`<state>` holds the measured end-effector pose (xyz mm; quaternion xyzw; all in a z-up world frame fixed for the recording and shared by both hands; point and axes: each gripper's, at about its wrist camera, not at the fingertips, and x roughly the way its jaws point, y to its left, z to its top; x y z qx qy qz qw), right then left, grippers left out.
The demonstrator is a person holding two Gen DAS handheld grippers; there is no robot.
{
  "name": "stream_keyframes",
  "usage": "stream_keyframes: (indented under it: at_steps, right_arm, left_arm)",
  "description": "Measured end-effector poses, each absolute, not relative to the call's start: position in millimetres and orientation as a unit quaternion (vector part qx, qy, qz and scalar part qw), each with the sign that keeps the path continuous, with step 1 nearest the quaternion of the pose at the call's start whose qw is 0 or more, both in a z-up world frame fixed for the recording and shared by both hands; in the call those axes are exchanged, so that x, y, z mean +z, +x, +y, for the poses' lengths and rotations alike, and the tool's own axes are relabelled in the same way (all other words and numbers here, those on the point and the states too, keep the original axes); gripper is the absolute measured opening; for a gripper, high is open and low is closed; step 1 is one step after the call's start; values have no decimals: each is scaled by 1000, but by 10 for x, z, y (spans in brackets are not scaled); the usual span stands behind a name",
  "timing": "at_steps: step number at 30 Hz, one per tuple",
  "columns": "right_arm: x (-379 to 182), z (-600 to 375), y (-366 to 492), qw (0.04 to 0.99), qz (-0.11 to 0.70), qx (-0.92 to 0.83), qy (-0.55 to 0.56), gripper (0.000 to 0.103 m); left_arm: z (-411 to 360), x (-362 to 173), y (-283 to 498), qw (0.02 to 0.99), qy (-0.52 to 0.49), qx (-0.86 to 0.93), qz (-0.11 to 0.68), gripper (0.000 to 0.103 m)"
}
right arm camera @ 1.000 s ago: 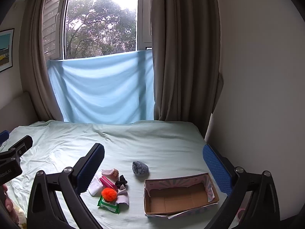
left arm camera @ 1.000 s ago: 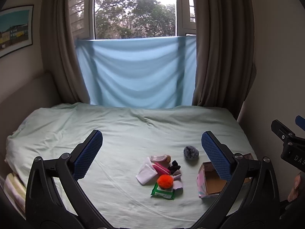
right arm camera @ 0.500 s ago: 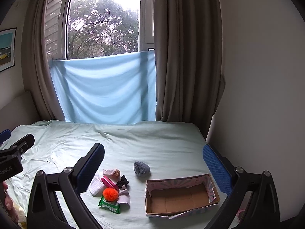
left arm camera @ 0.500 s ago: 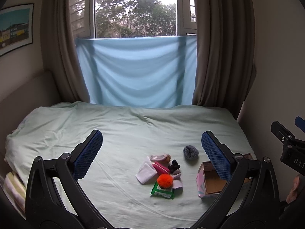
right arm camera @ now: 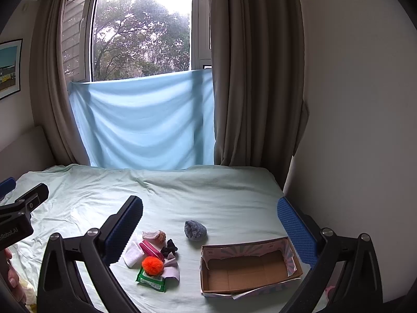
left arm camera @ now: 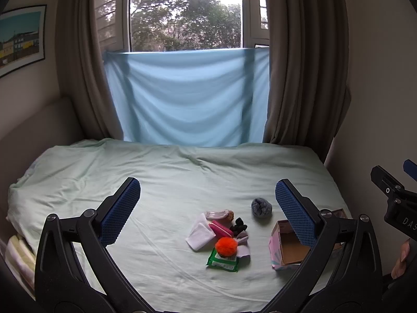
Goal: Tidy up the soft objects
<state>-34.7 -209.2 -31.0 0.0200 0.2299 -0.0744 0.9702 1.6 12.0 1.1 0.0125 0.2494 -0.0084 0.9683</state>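
Observation:
A pile of small soft things lies on the green bed sheet [left arm camera: 161, 182]: an orange pompom [left arm camera: 226, 246] [right arm camera: 152, 265], a white cloth [left arm camera: 200, 237] [right arm camera: 133, 254], a green wipes pack [left arm camera: 222, 260] [right arm camera: 151, 281], a pink item [left arm camera: 221, 228], black pieces [left arm camera: 238, 228] and a pale lilac cloth [right arm camera: 172, 268]. A grey-blue fuzzy ball [left arm camera: 261, 208] [right arm camera: 195, 230] lies apart. An open empty cardboard box [left arm camera: 289, 250] [right arm camera: 247, 268] stands to their right. My left gripper [left arm camera: 207, 211] and right gripper [right arm camera: 209, 229] are open, empty, held well above and short of them.
A blue cloth [left arm camera: 187, 96] hangs over the window between brown curtains [left arm camera: 299, 65]. A wall [right arm camera: 351, 104] runs along the bed's right edge. A headboard [left arm camera: 31, 125] stands on the left. Folded linens [left arm camera: 18, 255] show at the bed's lower left.
Both views have shifted only slightly; the pile and box sit a touch differently in frame. Both grippers stay open and nothing on the bed has moved.

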Motion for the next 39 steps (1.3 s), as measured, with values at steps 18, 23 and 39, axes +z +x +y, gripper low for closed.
stream_keyframes:
  at_steps: [18,23,39]
  right_arm:
    - [-292,-2141,-347,971,228,-69,24,103]
    - [-298,-2139,-347,971,228,-70,23,103]
    - [-293,-2153,-328,971,229,-70,22,103]
  left_arm:
    - [116,22,32,968,13,-9,252,103]
    - [105,20,35,967,11,-10,253,103]
    - [30,23,99,966,12,-10,257,103]
